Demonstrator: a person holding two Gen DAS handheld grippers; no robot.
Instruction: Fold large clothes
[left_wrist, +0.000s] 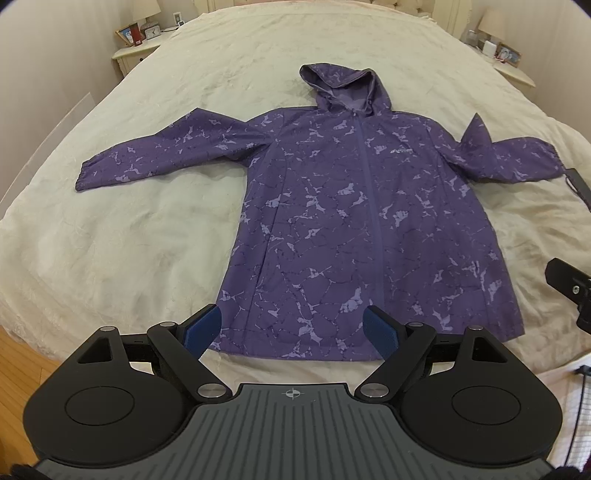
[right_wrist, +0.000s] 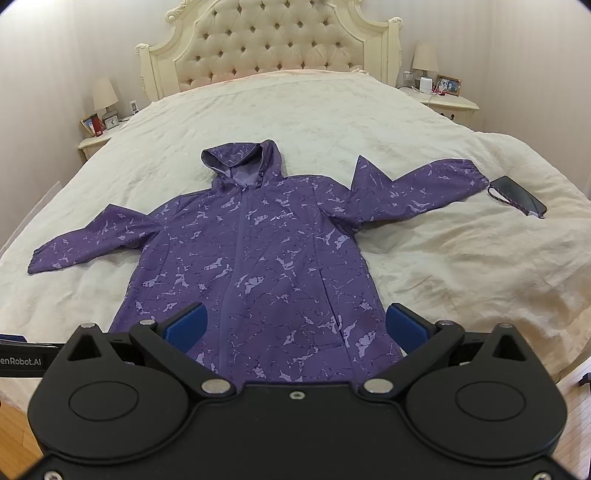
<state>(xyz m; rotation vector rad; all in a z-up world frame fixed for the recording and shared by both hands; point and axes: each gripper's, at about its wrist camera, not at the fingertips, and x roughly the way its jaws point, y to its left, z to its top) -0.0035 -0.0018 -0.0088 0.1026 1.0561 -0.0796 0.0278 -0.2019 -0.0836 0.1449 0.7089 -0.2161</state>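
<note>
On cream bedspread (right_wrist: 369, 122), purple jacket (right_wrist: 258, 258) flat, tufted headboard (right_wrist: 273, 40) behind, both tongs spread.

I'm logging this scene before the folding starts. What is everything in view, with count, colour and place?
jacket: one, purple patterned, hooded, spread flat front up on the bed, sleeves out.
bed cover: one, cream, under the jacket.
headboard: one, cream, tufted, far end of bed.
phone: one, dark, with a strap, beside the right sleeve cuff.
nightstands: two, cream, either side of the headboard.
lamps: two, pale shades, one on each nightstand.
picture frames: two, one on each nightstand.
left gripper: black, blue pads, open, near the hem.
right gripper: black, blue pads, open, near the hem.
</note>
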